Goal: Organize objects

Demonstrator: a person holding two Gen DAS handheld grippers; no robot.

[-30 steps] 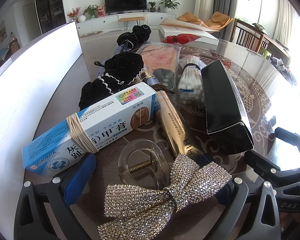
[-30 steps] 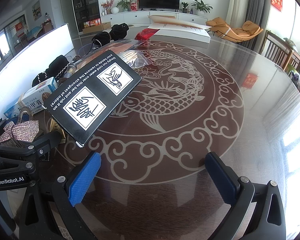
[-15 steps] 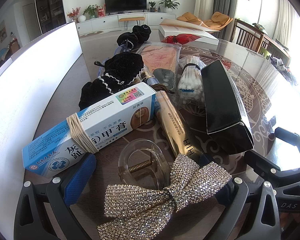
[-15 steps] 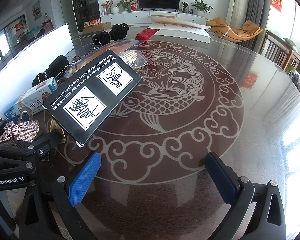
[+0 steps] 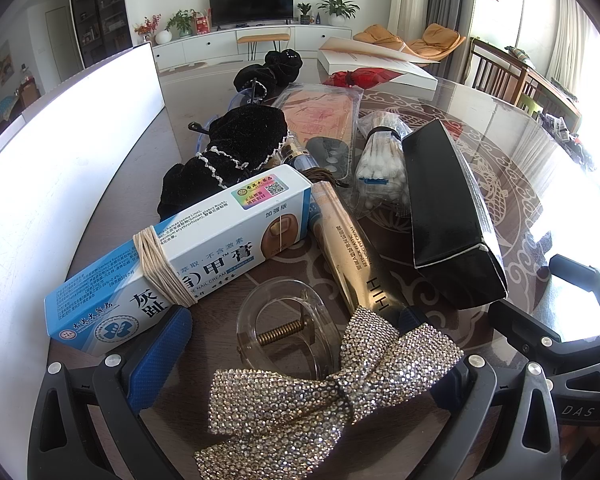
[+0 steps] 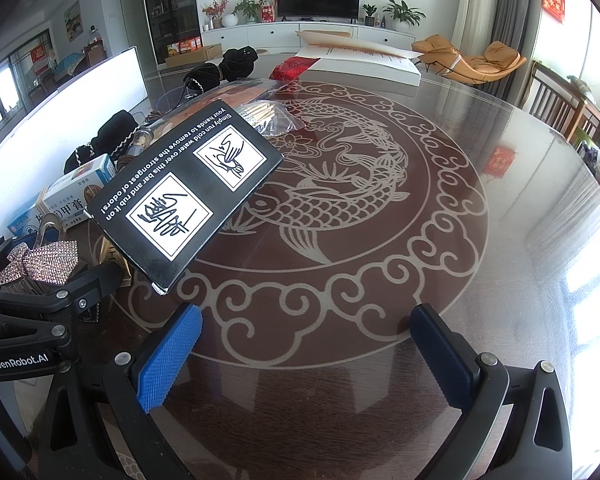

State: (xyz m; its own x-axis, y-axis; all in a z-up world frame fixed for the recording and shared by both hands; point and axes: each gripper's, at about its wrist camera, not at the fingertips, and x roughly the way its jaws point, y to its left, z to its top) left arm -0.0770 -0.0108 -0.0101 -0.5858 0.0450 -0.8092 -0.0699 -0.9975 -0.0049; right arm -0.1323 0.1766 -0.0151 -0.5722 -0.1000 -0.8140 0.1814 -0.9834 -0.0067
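Note:
A rhinestone bow hair clip (image 5: 332, 396) with a clear claw (image 5: 284, 332) lies between the fingers of my open left gripper (image 5: 300, 364); the same bow shows in the right wrist view (image 6: 40, 264). A blue-and-white cream box (image 5: 180, 256) bound with a rubber band lies just beyond the left finger. A gold tube (image 5: 352, 256), a black box (image 5: 448, 216), a bag of cotton swabs (image 5: 380, 164) and black velvet scrunchies (image 5: 236, 152) lie further out. My right gripper (image 6: 304, 356) is open and empty over bare table, just right of the black box (image 6: 188, 196).
The round glass table (image 6: 380, 208) has a carp pattern. A white panel (image 5: 60, 168) stands along the left. A pink packet (image 5: 320, 112), a white box (image 6: 360, 60) and a red bag (image 6: 292, 68) lie at the far side. Chairs stand at the right.

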